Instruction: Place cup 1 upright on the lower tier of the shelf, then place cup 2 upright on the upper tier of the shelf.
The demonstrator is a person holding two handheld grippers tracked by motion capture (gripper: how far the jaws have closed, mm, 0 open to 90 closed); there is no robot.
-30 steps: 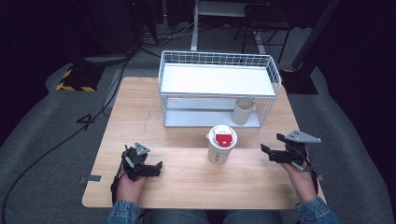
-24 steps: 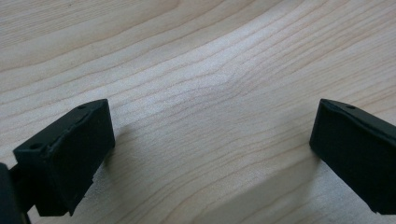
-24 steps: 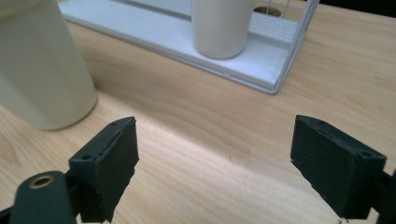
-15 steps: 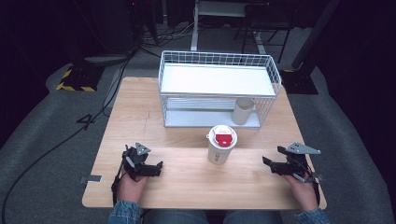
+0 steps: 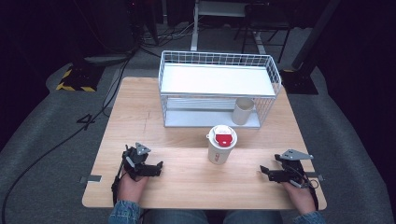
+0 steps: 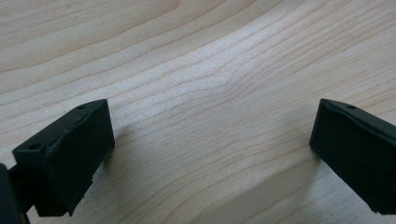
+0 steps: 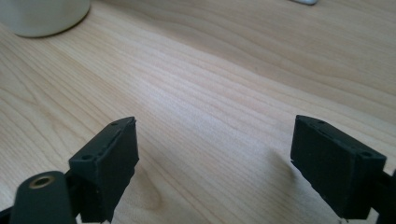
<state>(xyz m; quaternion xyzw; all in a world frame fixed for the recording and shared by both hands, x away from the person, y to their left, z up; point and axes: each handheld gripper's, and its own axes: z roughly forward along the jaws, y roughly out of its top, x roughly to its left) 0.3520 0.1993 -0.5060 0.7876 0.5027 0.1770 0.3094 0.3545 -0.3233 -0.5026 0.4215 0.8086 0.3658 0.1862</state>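
A white paper cup with a red lid [image 5: 222, 144] stands upright in the middle of the wooden table [image 5: 187, 186]. My left gripper [image 5: 158, 169] rests low on the table at the near left, pointing right, apart from the cup. In the left gripper view my left gripper [image 6: 212, 140] is open over bare wood. My right gripper [image 5: 263, 172] lies near the front right edge, pointing left toward the cup. In the right gripper view my right gripper [image 7: 215, 154] is open with nothing between its jaws, and the cup's base [image 7: 42, 16] shows at the top left.
A white wire basket rack [image 5: 219, 60] stands at the back of the table, with a white shelf on top. A beige cup [image 5: 243, 110] stands on its lower level at the right. Cables run across the floor to the left.
My right gripper has come down and back toward the table's front right edge. The left gripper and the cup have stayed put.
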